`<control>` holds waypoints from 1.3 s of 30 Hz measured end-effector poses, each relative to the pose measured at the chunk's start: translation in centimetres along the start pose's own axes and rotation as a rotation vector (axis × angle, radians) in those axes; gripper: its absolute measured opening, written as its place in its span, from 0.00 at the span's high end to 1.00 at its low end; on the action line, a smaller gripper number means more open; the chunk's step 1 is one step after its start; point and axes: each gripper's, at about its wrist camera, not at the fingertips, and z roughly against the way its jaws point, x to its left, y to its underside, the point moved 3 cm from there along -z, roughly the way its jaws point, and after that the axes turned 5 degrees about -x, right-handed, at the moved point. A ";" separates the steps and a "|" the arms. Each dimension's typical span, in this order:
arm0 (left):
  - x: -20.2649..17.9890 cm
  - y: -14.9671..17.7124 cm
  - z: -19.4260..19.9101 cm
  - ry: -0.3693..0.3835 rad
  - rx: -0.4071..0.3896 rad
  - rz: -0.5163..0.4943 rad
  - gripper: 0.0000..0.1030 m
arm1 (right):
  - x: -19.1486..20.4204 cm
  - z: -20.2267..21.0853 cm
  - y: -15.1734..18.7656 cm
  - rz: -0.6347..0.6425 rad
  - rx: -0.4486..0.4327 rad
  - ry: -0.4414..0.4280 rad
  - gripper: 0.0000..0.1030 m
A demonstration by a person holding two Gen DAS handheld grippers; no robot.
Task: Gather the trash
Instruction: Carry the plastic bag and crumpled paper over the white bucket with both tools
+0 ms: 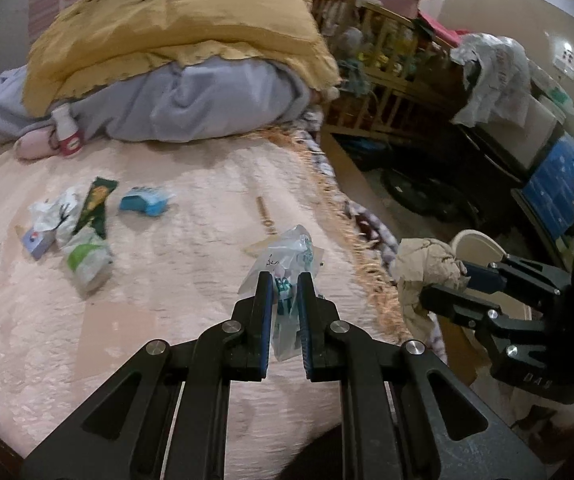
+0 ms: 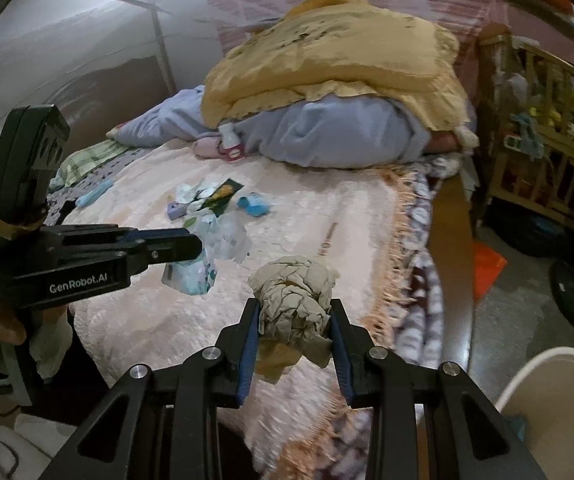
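Observation:
My left gripper (image 1: 284,280) is shut on a clear plastic bag (image 1: 287,256) with teal print, held above the pink bedspread (image 1: 167,320); it also shows in the right wrist view (image 2: 195,246) with the bag (image 2: 203,268). My right gripper (image 2: 295,312) is shut on a crumpled brown paper wad (image 2: 293,300), near the bed's right edge; the wad also shows in the left wrist view (image 1: 427,268). More trash lies further up the bed: a green wrapper (image 1: 95,204), a blue packet (image 1: 145,200), a white and green bag (image 1: 87,258), a small box (image 1: 39,240).
A white bin (image 2: 559,396) stands on the floor at the bed's right, also in the left wrist view (image 1: 479,246). Yellow and grey bedding (image 1: 187,60) is piled at the head with a small bottle (image 1: 67,130). A wooden crib (image 1: 387,64) stands beyond the bed.

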 end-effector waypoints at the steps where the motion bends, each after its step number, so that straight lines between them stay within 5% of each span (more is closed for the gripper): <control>1: -0.5 -0.1 -0.1 0.005 0.001 -0.007 0.91 | -0.4 0.4 0.1 -0.007 -0.005 0.006 0.69; 39: -21.3 -0.1 -6.3 0.268 0.114 -0.232 0.91 | -18.3 12.3 10.2 -0.345 -0.014 0.344 0.69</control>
